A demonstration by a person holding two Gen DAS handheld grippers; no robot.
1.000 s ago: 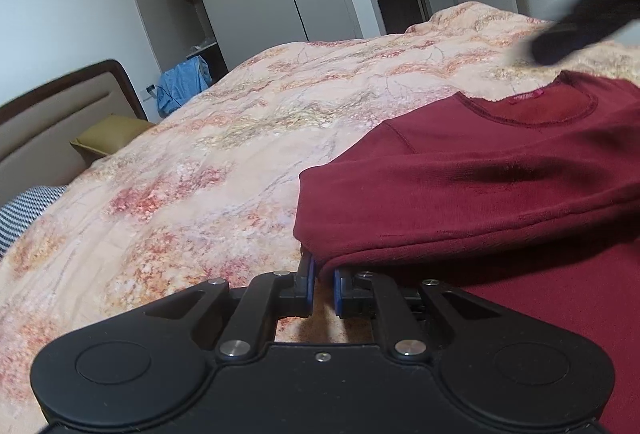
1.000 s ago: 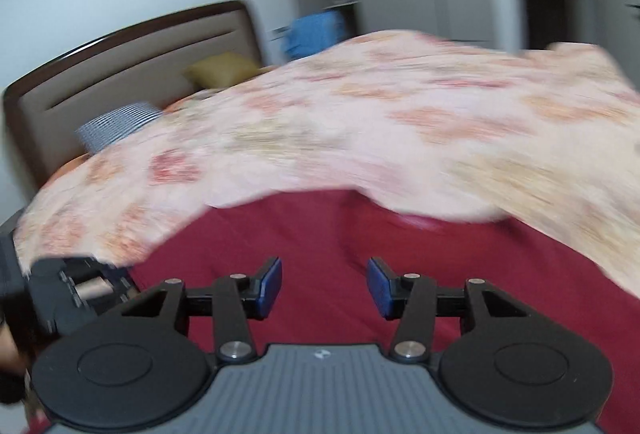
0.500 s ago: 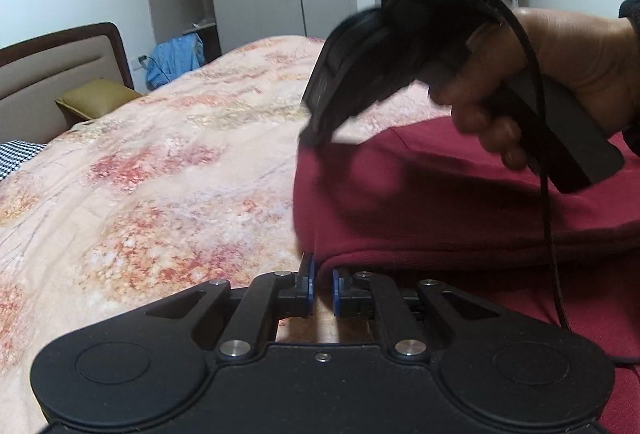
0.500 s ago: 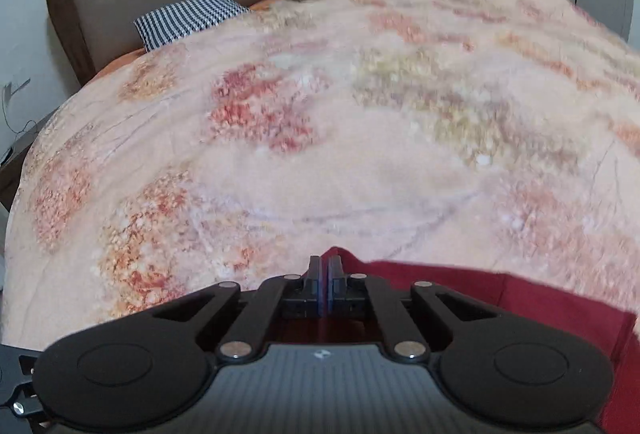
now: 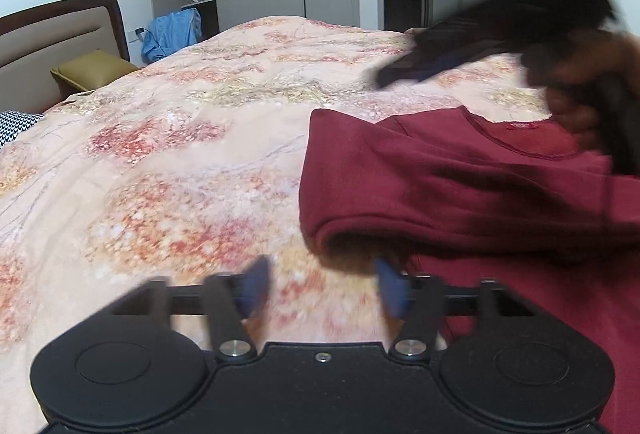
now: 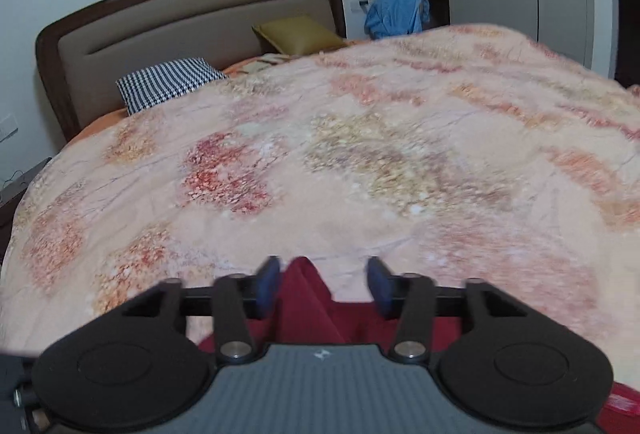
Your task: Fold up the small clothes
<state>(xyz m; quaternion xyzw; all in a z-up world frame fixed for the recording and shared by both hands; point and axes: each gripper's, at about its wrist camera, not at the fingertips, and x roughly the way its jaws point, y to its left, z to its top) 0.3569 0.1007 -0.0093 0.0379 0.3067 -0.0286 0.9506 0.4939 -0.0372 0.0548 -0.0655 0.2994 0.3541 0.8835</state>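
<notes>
Now, in the left wrist view, your left gripper (image 5: 320, 290) is spreading its jaws with nothing between them; the maroon top (image 5: 472, 186) fills the right of the frame, its folded edge just above the right pad, long axis running off right. Your right gripper (image 5: 424, 64) blurs past at upper right (held in your hand). In the right wrist view, its jaws are opening too, a peak of the maroon top (image 6: 304, 298) loose between them at lower centre, nearer the left pad.

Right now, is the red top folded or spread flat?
Folded, at least partly: the top has one layer doubled over another, with a rounded fold edge nearest the left gripper. Its far right side is out of view.
</notes>
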